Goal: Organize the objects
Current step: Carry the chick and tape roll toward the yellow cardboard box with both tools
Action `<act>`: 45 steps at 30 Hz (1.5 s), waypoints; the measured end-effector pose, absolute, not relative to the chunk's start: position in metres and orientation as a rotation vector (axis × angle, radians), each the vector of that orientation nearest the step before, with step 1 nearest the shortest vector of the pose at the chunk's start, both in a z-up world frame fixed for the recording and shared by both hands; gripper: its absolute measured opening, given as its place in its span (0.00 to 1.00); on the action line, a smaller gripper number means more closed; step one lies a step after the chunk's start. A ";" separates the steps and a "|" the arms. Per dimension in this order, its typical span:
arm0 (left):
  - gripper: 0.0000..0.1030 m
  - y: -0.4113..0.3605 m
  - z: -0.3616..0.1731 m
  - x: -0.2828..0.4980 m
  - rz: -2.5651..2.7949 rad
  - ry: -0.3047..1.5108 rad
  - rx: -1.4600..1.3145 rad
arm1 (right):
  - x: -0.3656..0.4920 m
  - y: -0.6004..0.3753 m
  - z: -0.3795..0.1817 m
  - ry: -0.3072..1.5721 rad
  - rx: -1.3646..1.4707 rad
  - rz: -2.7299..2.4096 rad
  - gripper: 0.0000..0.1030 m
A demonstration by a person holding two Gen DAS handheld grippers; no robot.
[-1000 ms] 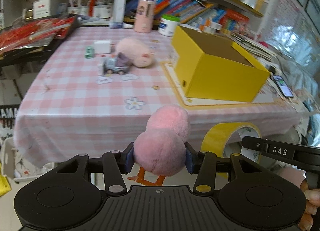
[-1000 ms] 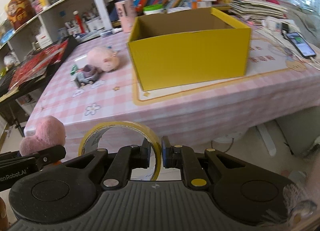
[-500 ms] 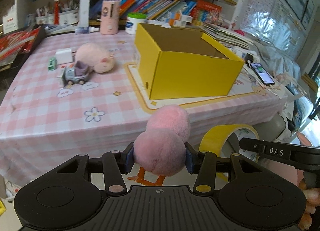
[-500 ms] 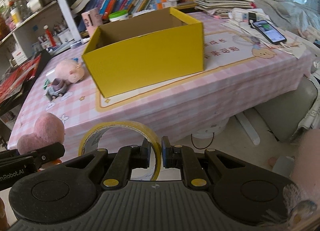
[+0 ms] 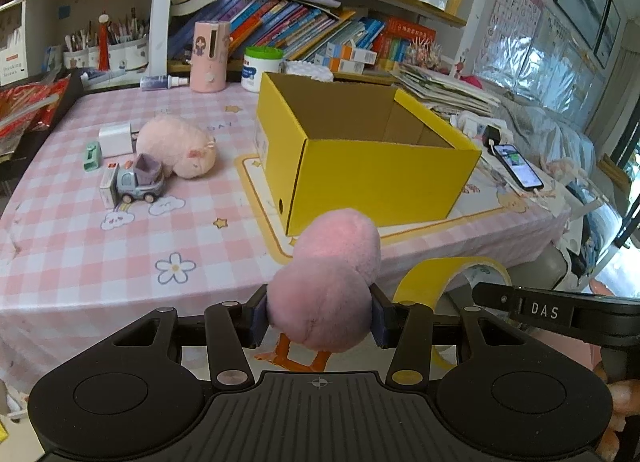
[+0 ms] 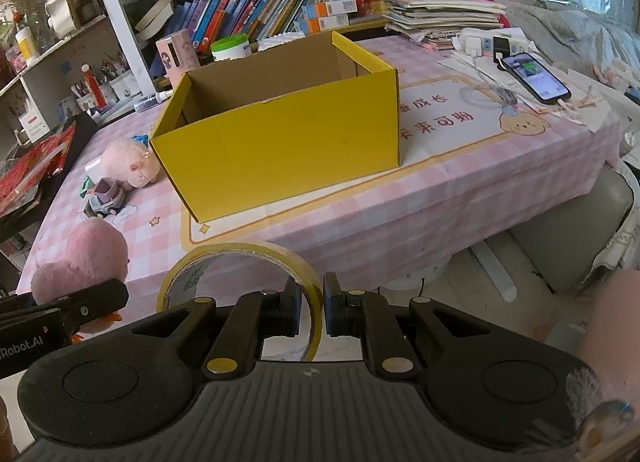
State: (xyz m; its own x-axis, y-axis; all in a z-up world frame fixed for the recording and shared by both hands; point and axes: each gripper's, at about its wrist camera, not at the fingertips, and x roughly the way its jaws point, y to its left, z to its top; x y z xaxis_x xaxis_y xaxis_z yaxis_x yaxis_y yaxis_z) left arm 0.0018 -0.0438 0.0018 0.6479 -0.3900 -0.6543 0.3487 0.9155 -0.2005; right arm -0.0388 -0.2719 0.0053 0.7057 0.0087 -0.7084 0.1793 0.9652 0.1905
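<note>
Pink plush (image 5: 324, 286) is pinched in left gripper (image 5: 318, 318), tape roll (image 6: 240, 282) in right gripper (image 6: 310, 310). Both have been brought closer to the yellow box (image 6: 280, 142) vs a sec ago, so drop-off's prob next.

Smartphone (image 6: 535, 77) charging; books (image 5: 288, 28) crowd shelf behind table.

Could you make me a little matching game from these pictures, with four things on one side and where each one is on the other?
Things:
1. pink plush bird
2. tape roll
3. toy truck
4. phone

Places:
A. lying on the table to the right of the yellow box, cable plugged in
B. squeezed between the left gripper's fingers
C. on the table next to the plush pig
D. its band pinched by the right gripper's fingers

Pairs: 1-B, 2-D, 3-C, 4-A
</note>
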 end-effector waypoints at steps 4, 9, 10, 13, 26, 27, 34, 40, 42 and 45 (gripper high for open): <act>0.45 -0.048 0.001 0.006 -0.433 0.759 -0.056 | -0.036 -0.272 0.006 0.781 0.247 -0.098 0.11; 0.45 -0.051 0.001 0.012 -0.443 0.756 -0.048 | -0.032 -0.276 0.005 0.785 0.255 -0.109 0.11; 0.45 -0.052 0.002 0.013 -0.444 0.754 -0.047 | -0.031 -0.277 0.005 0.783 0.256 -0.111 0.11; 0.45 -0.054 0.003 0.016 -0.449 0.749 -0.042 | -0.028 -0.278 0.006 0.779 0.256 -0.111 0.11; 0.45 -0.063 0.012 0.032 -0.484 0.694 -0.039 | -0.008 -0.283 0.013 0.768 0.252 -0.120 0.11; 0.45 -0.064 0.013 0.034 -0.488 0.688 -0.044 | -0.005 -0.284 0.015 0.764 0.249 -0.122 0.11; 0.45 -0.076 0.027 0.052 -0.505 0.603 -0.060 | 0.017 -0.296 0.031 0.709 0.217 -0.135 0.11; 0.45 -0.092 0.045 0.076 -0.505 0.507 -0.061 | 0.048 -0.312 0.056 0.612 0.183 -0.122 0.11; 0.45 -0.099 0.049 0.087 -0.497 0.487 -0.056 | 0.060 -0.317 0.064 0.583 0.168 -0.112 0.11; 0.45 -0.110 0.052 0.100 -0.481 0.476 -0.045 | 0.081 -0.323 0.073 0.550 0.138 -0.087 0.11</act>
